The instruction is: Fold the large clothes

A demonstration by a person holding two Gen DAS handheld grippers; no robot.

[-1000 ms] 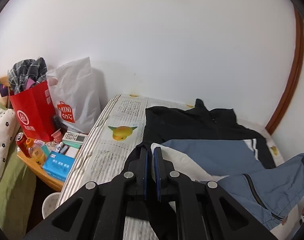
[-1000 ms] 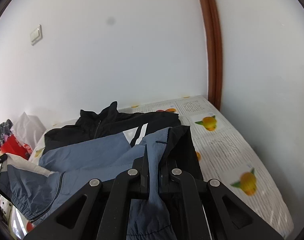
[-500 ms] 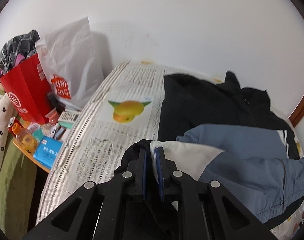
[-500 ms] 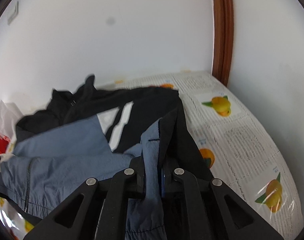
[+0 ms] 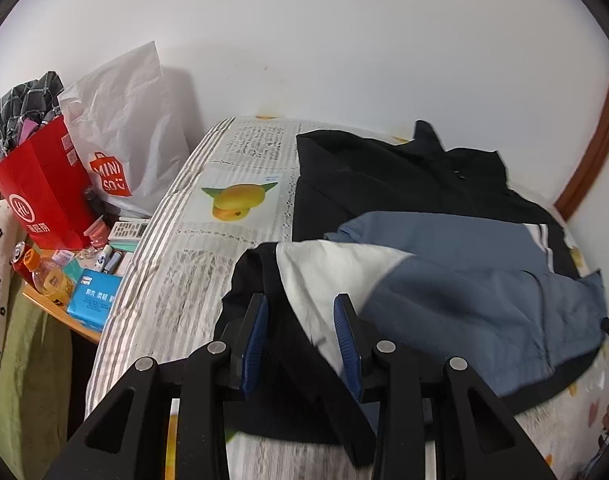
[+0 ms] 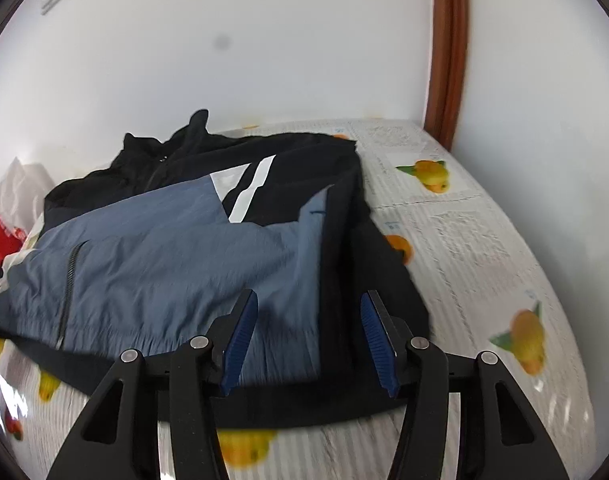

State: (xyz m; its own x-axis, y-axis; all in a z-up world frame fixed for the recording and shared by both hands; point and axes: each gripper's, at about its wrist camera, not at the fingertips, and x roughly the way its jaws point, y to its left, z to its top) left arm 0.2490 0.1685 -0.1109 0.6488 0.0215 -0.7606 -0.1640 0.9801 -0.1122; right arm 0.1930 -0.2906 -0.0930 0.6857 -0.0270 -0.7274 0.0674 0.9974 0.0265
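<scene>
A large jacket in black, blue-grey and white lies folded over itself on the bed, also spread wide in the right wrist view as the jacket. My left gripper hovers low over its near left corner, jaws opening, black and white cloth lying loose between the blue pads without being pinched. My right gripper is over the near right edge, jaws opening wider, blue and black cloth lying flat below and between its pads.
The bed sheet has a fruit and newsprint pattern. Left of the bed a small table holds a red paper bag, a white shopping bag, bottles and a blue box. White walls and a brown door frame bound the bed.
Both grippers came down toward the bed with the jacket edges pinched, then opened; the cloth has dropped out of their grip and lies on the folded jacket.
</scene>
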